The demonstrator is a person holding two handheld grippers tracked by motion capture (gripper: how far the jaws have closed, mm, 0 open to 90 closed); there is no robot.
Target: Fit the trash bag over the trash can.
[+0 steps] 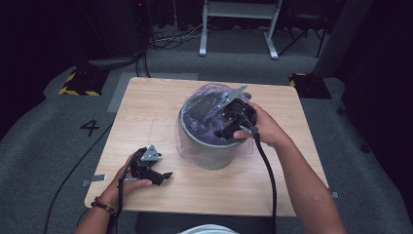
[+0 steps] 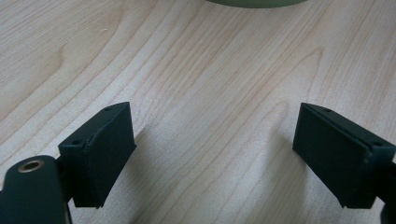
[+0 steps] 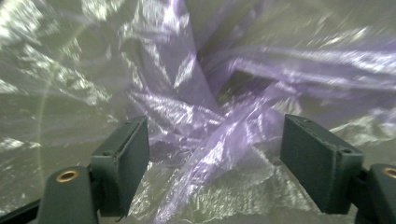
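A grey-green round bin (image 1: pixel 207 148) stands in the middle of the wooden table (image 1: pixel 146 112), lined with a thin purple plastic bag (image 1: pixel 195 109) that drapes over its rim. My right gripper (image 1: pixel 225 127) reaches down into the bin's mouth from the right. Its jaws stand open around crumpled purple bag folds (image 3: pixel 210 140) without closing on them. My left gripper (image 1: pixel 165 175) rests low over the table at the front left, open, with bare wood (image 2: pixel 215 140) between its jaws. The bin's base (image 2: pixel 254 3) shows at the top edge of the left gripper view.
Grey carpet surrounds the table. A white metal frame (image 1: pixel 238 24) stands at the back, cables lie on the floor at the back left, and yellow-black striped blocks (image 1: pixel 78 85) sit near the table's far corners.
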